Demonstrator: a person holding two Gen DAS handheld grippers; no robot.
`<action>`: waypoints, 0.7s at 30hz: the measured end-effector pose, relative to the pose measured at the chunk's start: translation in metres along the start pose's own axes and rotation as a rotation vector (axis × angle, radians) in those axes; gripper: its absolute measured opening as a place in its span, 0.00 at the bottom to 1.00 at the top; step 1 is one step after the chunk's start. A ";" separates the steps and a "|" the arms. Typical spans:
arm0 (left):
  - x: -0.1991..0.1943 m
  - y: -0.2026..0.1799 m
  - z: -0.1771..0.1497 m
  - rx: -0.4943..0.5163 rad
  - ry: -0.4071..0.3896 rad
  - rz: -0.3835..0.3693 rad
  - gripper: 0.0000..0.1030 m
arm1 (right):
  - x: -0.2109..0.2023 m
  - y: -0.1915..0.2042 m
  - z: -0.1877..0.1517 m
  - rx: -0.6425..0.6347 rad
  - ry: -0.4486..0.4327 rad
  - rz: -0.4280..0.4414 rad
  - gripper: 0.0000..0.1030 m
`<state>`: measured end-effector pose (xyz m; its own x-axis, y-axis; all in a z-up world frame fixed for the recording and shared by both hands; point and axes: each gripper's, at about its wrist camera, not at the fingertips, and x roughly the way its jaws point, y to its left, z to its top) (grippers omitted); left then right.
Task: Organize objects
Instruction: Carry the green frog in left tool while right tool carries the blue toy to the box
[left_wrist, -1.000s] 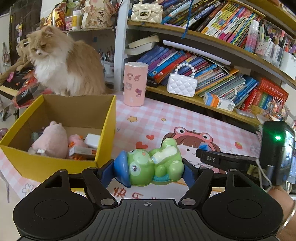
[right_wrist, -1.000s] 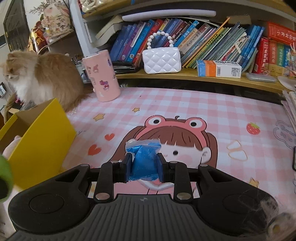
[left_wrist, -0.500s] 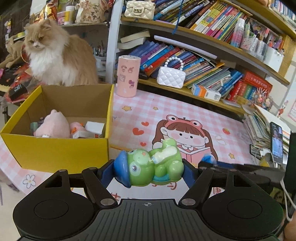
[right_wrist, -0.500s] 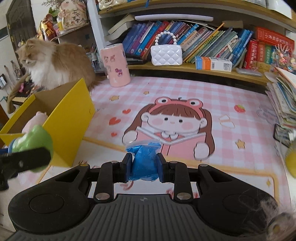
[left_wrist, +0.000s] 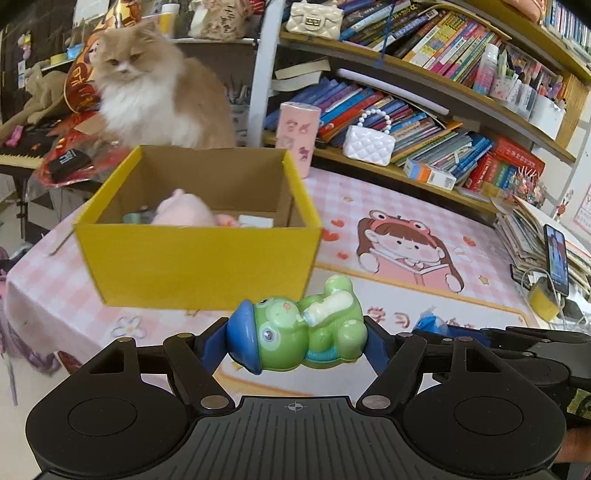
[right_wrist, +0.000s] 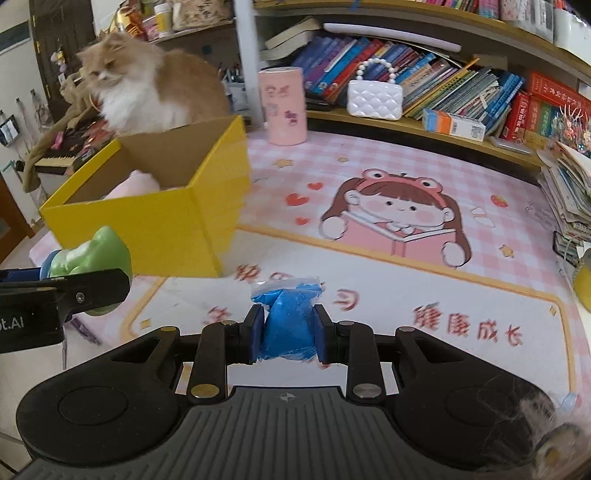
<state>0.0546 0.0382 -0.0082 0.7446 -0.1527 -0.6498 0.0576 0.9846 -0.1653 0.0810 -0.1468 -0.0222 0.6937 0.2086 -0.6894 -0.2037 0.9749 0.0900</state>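
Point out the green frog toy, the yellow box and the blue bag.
green frog toy (left_wrist: 314, 328), left wrist view, its belly.
yellow box (left_wrist: 199, 266), left wrist view, near outer wall.
blue bag (right_wrist: 286, 325), right wrist view, bulging middle.

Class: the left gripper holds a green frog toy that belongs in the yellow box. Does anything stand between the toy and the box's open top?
Only the box's own near wall. The green frog toy sits below the rim of the yellow box, so it must rise over it. The cat sits behind the box, not in the path.

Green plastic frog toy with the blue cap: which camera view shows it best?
Left wrist view: the green plastic frog toy sits centred and whole in the left claw. The right wrist view catches only its back at the frame's left edge.
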 end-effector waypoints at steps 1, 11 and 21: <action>-0.004 0.005 -0.002 0.006 -0.001 -0.002 0.72 | -0.002 0.007 -0.002 -0.001 0.000 0.000 0.25; -0.035 0.060 -0.020 -0.026 0.000 0.013 0.72 | -0.010 0.074 -0.021 -0.029 -0.018 0.034 0.25; -0.055 0.099 -0.021 -0.047 -0.064 0.029 0.72 | -0.015 0.116 -0.020 -0.063 -0.046 0.042 0.25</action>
<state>0.0058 0.1423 -0.0043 0.7866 -0.1168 -0.6063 0.0049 0.9831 -0.1830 0.0330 -0.0384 -0.0159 0.7143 0.2544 -0.6520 -0.2759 0.9585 0.0718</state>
